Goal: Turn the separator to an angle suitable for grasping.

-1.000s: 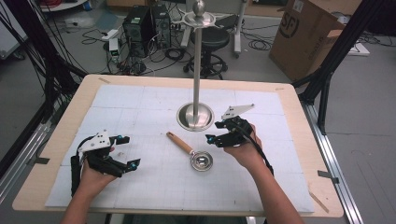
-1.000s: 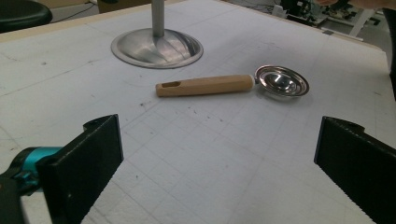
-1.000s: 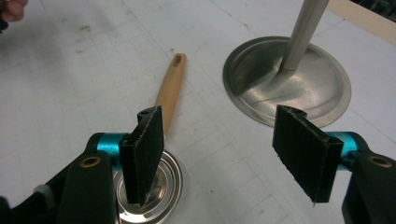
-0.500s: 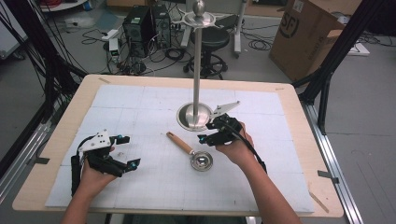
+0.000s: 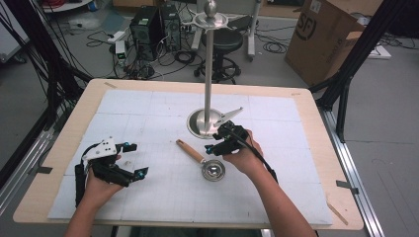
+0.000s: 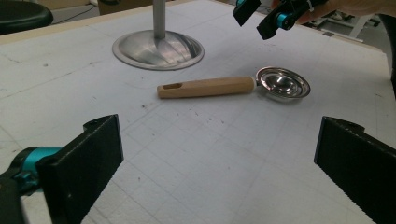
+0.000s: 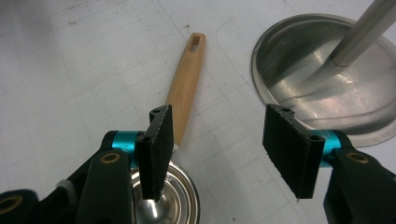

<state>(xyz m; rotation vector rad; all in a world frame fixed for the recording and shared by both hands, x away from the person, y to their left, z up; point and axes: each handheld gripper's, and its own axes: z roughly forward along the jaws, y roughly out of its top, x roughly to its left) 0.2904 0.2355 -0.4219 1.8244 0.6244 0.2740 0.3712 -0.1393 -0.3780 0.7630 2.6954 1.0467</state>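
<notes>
An approach is judged under way: open right tongs (image 5: pixel 219 143) are held above the ladle (image 5: pixel 202 160), which must next be straddled at its handle; left tongs (image 5: pixel 132 160), also open, rest on the tabletop (image 5: pixel 296 163).

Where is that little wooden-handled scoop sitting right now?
In the high view the scoop lies flat near the middle of the white mat, just in front of the metal stand's round base and beside the right gripper.

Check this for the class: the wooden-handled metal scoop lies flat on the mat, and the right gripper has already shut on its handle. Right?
Not quite. The right gripper is open above the scoop, jaws apart, gripping nothing, as the right gripper view shows. The scoop does lie flat on the mat.
</notes>
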